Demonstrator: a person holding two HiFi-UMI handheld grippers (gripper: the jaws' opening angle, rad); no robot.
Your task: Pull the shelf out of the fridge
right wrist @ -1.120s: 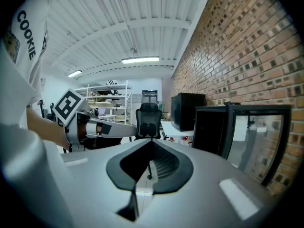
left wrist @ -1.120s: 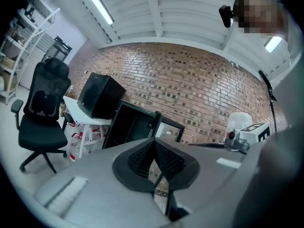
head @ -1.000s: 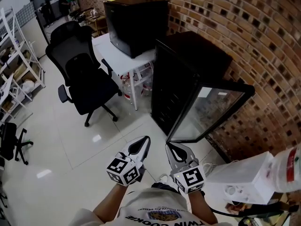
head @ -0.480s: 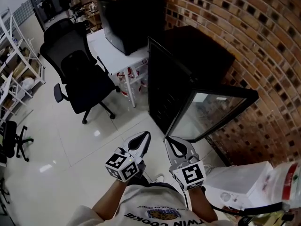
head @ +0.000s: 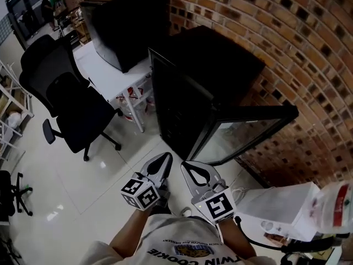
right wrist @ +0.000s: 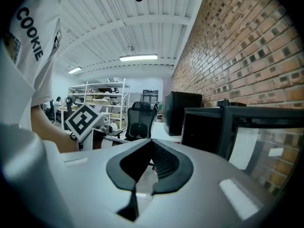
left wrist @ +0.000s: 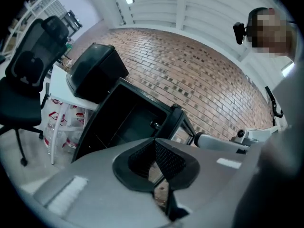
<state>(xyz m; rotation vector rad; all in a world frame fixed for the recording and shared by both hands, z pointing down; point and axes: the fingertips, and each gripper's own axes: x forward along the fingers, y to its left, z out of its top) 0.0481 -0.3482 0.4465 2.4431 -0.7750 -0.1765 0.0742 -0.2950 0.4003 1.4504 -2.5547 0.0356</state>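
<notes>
A black fridge [head: 212, 65] stands against the brick wall, its glass door [head: 242, 134] swung wide to the right. Its interior [head: 176, 117] is dark; I make out faint shelf lines there but no single shelf clearly. Both grippers hover low over the floor, short of the fridge front and touching nothing. My left gripper [head: 166, 157] is shut and empty. Beside it, my right gripper [head: 185, 165] is also shut and empty. The left gripper view looks up into the fridge opening [left wrist: 121, 122] past shut jaws. In the right gripper view the door [right wrist: 259, 141] shows at right.
Left of the fridge is a white table [head: 107, 73] carrying a large black box [head: 124, 21], with water bottles [head: 132, 101] beneath. A black office chair [head: 69, 101] sits further left. A white bag [head: 276, 206] lies at lower right. Metal racks [head: 8, 115] line the far left.
The head view has swung right and closer, so the fridge now sits nearer the middle. Both grippers stay shut and side by side, shifted slightly left in the view.
</notes>
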